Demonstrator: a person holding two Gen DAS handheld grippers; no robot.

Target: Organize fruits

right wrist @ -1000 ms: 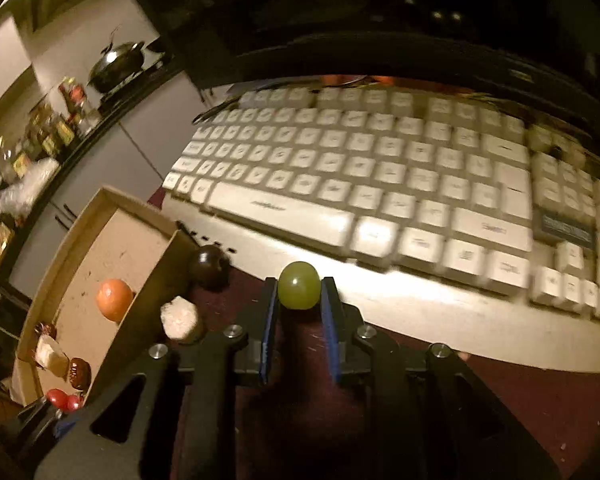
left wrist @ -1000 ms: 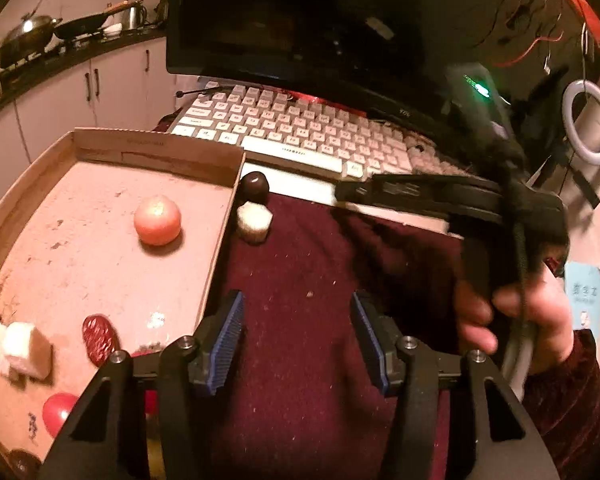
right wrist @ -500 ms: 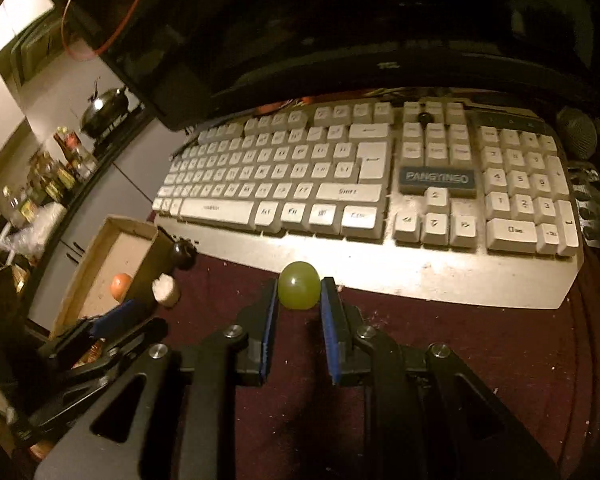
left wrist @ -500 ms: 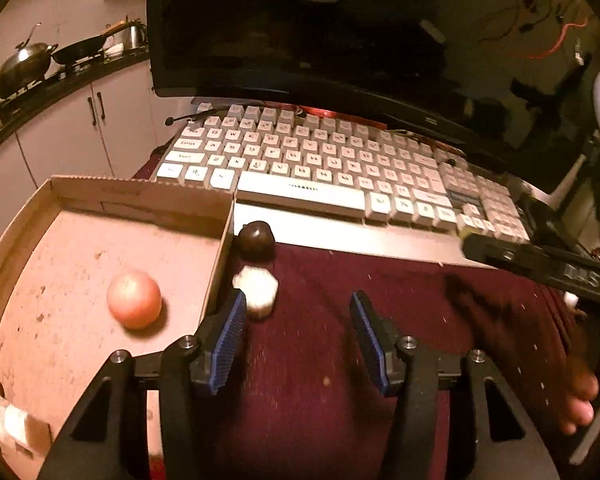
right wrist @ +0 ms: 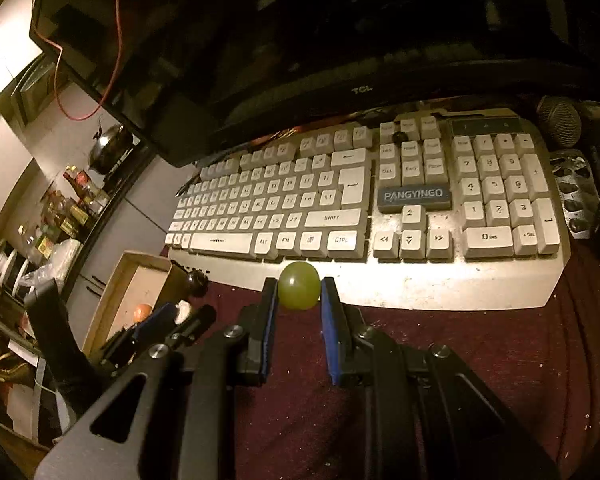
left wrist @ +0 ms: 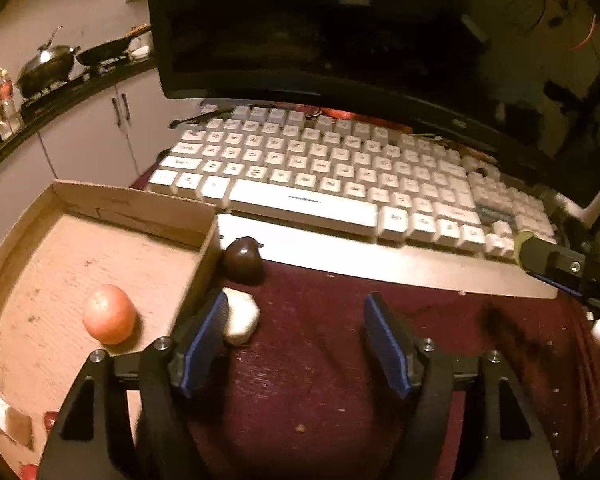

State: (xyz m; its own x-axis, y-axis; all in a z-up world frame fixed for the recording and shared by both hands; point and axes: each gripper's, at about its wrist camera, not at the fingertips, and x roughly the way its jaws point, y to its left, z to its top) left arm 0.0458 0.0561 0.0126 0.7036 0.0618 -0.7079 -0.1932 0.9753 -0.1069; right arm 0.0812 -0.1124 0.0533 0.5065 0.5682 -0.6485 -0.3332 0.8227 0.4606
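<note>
While left jaws open empty, right gripper (right wrist: 299, 300) clamps green grape (right wrist: 299, 285).

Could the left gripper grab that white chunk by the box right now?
Probably yes: the left gripper is opening, empty, and the white chunk lies right by its left finger on the cloth, though the cardboard box wall crowds it.
</note>
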